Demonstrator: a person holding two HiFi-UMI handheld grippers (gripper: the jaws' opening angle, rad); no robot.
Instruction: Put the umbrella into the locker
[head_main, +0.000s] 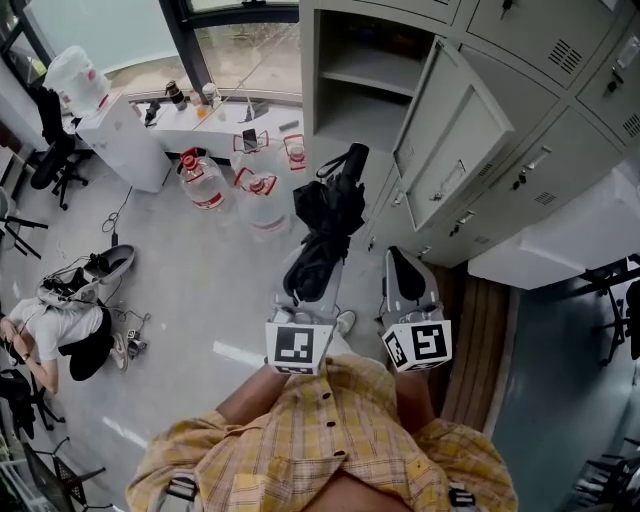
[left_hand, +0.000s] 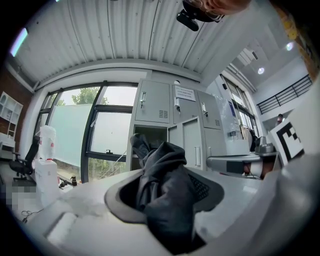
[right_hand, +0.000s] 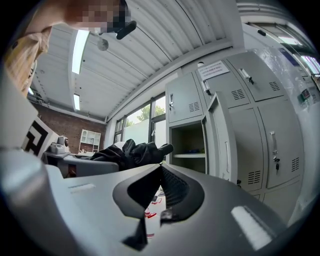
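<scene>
A folded black umbrella (head_main: 325, 215) sticks out level from my left gripper (head_main: 305, 272), whose jaws are shut on its bunched fabric. The handle end points at the open locker compartment (head_main: 355, 90), a short way off. In the left gripper view the umbrella (left_hand: 165, 190) fills the gap between the jaws, with the open locker (left_hand: 150, 145) straight ahead. My right gripper (head_main: 402, 258) runs alongside on the right, its jaw tips together and nothing in them. The right gripper view shows the umbrella (right_hand: 130, 152) to its left and the locker (right_hand: 190, 150) ahead.
The locker door (head_main: 450, 140) hangs open to the right of the compartment. Large water bottles (head_main: 205, 180) stand on the floor to the left of the locker, near a white counter (head_main: 200, 125). A person (head_main: 60, 330) sits on the floor far left. A wooden strip (head_main: 480, 340) runs along the locker base.
</scene>
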